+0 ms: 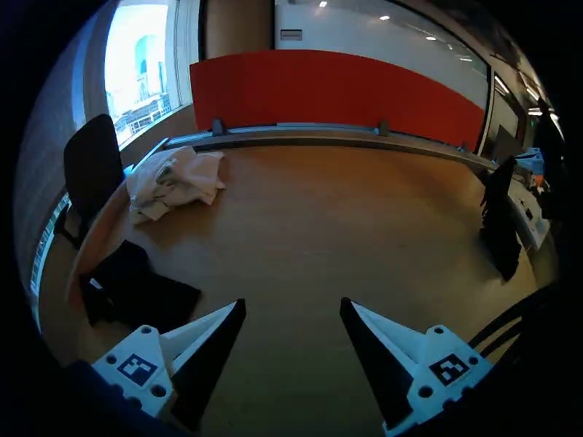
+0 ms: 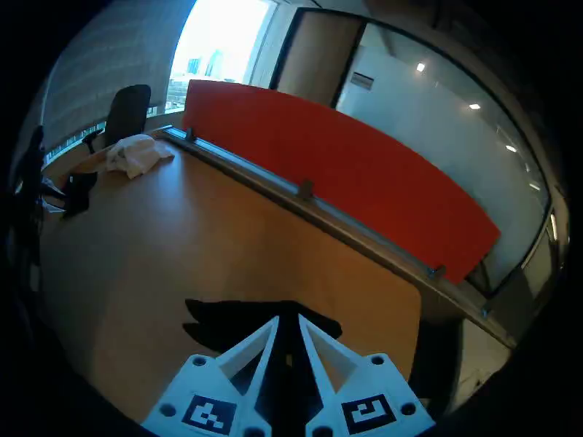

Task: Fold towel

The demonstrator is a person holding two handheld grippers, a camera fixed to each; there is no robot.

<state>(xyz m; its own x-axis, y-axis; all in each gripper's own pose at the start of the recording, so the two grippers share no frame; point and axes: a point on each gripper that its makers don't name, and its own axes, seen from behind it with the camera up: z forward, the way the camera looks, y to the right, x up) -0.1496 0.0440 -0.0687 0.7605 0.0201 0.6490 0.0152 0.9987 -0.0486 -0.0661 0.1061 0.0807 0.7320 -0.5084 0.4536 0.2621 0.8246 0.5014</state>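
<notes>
One white cloth heap (image 1: 175, 182), two black towels (image 2: 76, 193) (image 2: 240, 324), one red divider (image 1: 328, 87).

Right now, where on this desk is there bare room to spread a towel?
Free: the middle of the desk, between the white towel pile and the right-edge black cloth, back to the red divider. Crowded: the left end, where a second black cloth lies near the pile.
</notes>
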